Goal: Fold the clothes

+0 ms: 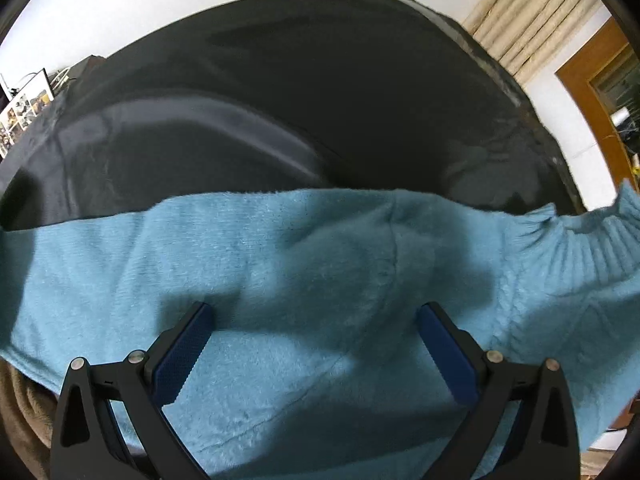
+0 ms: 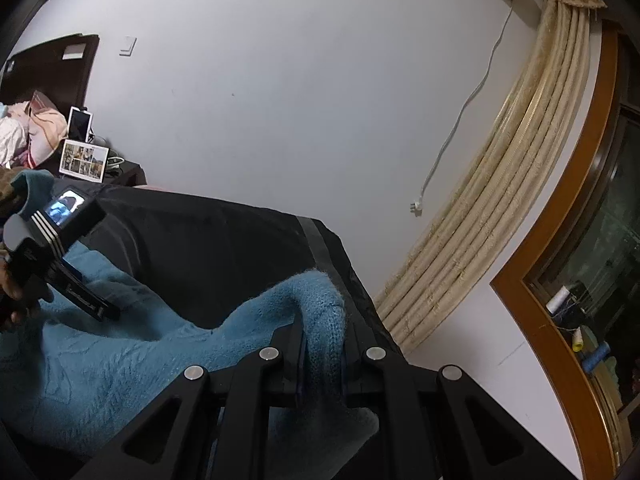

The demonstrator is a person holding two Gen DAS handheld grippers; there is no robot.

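the blue sweater (image 1: 304, 264) lies spread on a black cloth (image 1: 320, 92). the left gripper (image 1: 314, 320) hangs released over its middle, at 6 o'clock. the right gripper (image 2: 324, 344) is clenched on a sweater fold, at 6 o'clock.

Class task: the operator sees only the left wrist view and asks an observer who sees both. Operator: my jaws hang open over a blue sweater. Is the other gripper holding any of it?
Observer: Yes. The right gripper is shut on a bunched fold of the sweater.
Operator: Does my view show that fold?
Observer: I cannot tell which part it is. The right view shows it lifted above the black cloth.
Operator: And my own gripper?
Observer: The left gripper points down over the sweater, a hand behind it.
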